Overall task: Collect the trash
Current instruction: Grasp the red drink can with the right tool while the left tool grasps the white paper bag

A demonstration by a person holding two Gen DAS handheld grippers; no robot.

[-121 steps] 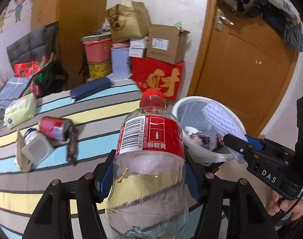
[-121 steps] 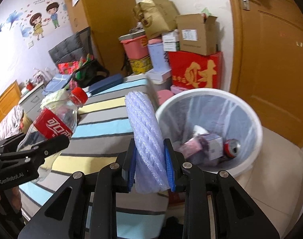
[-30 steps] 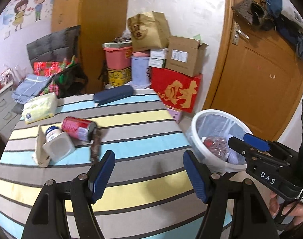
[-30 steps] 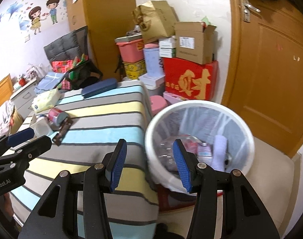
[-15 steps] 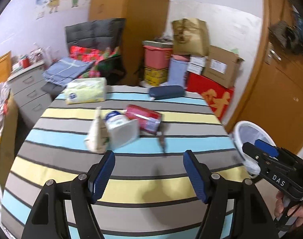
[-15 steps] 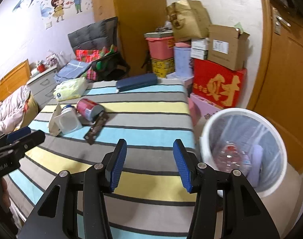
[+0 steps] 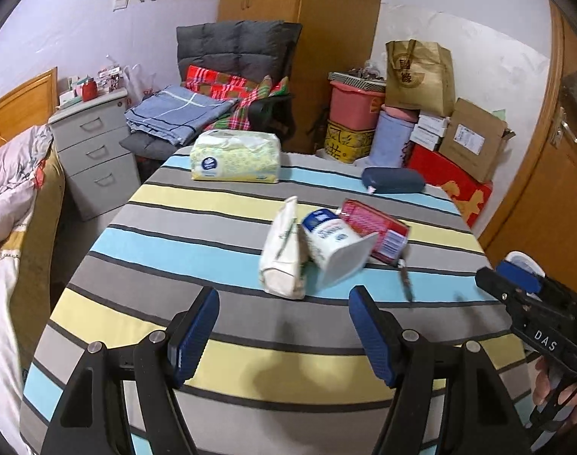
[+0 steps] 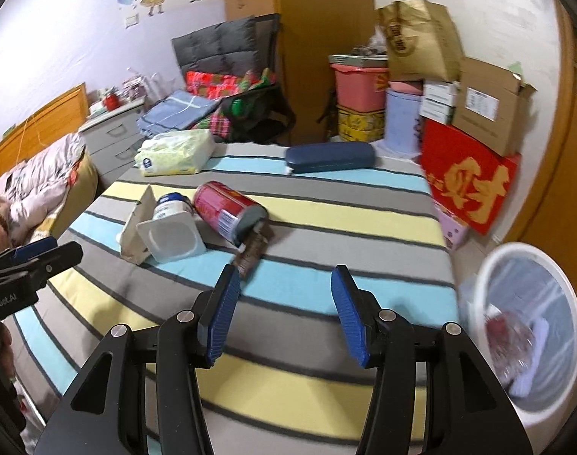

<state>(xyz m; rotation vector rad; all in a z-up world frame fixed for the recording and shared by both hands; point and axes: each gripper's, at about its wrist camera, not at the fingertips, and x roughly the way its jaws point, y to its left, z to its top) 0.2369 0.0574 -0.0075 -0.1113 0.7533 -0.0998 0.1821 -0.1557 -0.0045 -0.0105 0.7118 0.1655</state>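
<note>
Four scraps bunched mid-desk [image 7: 197, 250]: paper bag [image 7: 283, 256], yogurt cup [image 7: 336, 248], red can [image 7: 375, 229], brown wrapper [image 8: 253, 251]. Both empty, spread wide: left hand-held gripper [image 7: 284, 328], right hand-held gripper [image 8: 284, 313]. Between pickups, probably; next, reach forward, pinch one, carry to bin [image 8: 554, 265] beside desk.

Striped table [image 7: 228, 360] under perhaps-crumpled litter [image 7: 328, 244]

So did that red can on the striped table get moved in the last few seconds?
No. The red can lies on the same yellow stripe, beside the white tub, between the tissue pack and blue case; only the cameras swung.
</note>
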